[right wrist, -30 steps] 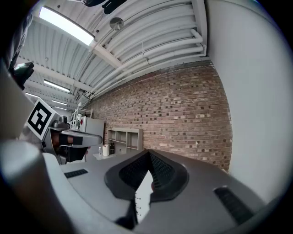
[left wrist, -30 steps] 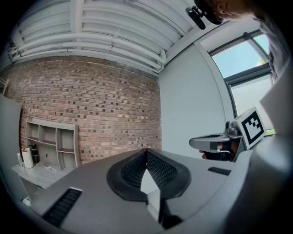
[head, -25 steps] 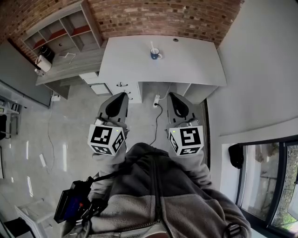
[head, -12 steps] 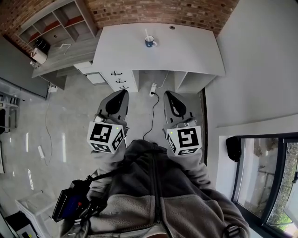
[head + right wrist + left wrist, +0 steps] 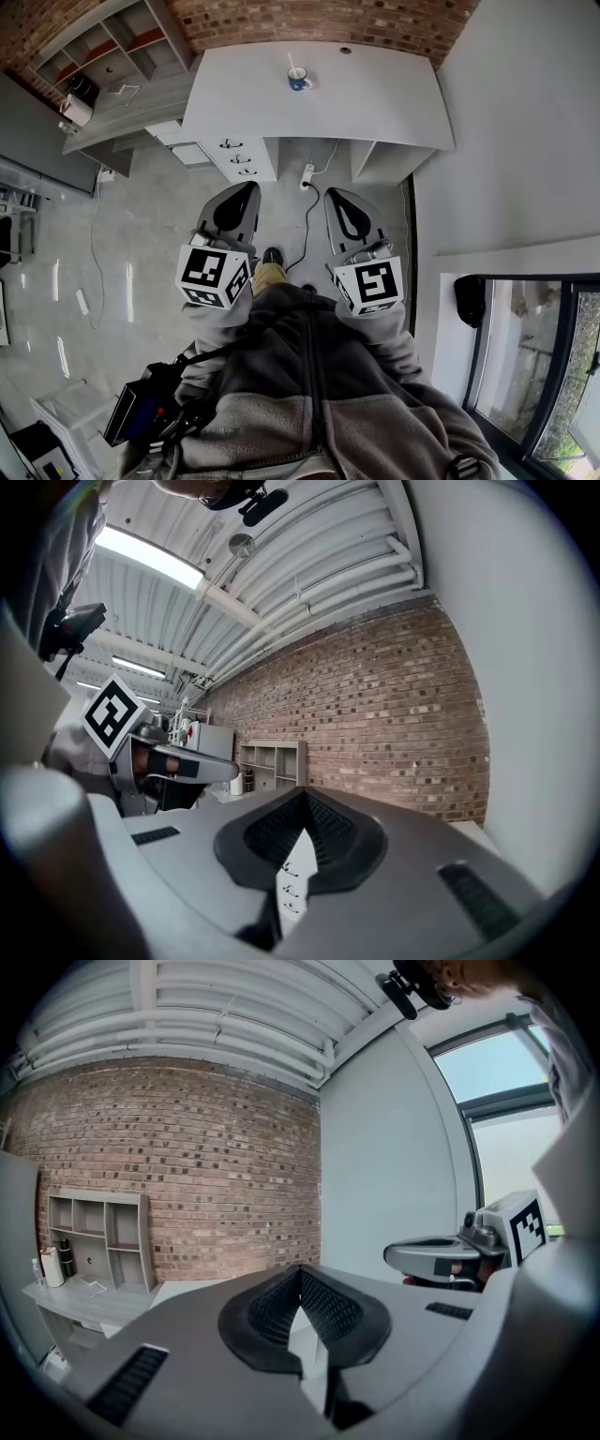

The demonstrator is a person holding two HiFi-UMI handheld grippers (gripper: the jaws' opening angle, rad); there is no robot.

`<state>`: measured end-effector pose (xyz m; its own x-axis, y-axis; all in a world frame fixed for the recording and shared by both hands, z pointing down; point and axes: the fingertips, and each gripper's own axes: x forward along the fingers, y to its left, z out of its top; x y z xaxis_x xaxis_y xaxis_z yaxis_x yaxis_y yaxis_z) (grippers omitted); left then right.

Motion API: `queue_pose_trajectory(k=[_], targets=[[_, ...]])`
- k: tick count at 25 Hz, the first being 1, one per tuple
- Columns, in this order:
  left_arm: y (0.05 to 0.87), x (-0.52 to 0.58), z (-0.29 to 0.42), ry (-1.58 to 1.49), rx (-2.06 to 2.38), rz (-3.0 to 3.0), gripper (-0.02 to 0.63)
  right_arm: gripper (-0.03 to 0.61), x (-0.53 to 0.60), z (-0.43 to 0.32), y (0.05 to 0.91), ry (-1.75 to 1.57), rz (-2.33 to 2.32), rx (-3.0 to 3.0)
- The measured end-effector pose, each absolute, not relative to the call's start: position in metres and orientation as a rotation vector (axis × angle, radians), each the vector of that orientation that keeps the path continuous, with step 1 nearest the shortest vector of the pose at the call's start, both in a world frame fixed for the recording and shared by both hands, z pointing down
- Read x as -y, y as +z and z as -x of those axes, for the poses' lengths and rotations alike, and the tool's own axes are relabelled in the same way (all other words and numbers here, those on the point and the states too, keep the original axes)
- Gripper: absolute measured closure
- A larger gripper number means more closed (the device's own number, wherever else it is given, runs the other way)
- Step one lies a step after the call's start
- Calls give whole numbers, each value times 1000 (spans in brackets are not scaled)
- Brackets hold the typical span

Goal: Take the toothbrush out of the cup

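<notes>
A white rectangular desk (image 5: pixel 375 94) is set against a red brick wall (image 5: pixel 328 19). A small blue cup (image 5: pixel 298 82) is stood on the desk towards its back edge, left of the middle. A small dark round spot (image 5: pixel 345 50) is seen beside the wall.

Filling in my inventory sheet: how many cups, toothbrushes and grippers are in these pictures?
cup: 1
toothbrush: 1
grippers: 2, the left gripper and the right gripper
Total: 4
</notes>
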<state>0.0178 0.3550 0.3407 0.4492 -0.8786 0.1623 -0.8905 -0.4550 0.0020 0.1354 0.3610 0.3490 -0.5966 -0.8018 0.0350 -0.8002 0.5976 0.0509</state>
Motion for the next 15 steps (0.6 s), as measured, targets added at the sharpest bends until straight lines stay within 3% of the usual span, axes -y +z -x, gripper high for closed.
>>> queue_pose_trajectory(k=[15], targets=[[362, -241, -6, 175, 1506, -2593, 611, 578, -260, -142, 384, 109, -1424, 2651]])
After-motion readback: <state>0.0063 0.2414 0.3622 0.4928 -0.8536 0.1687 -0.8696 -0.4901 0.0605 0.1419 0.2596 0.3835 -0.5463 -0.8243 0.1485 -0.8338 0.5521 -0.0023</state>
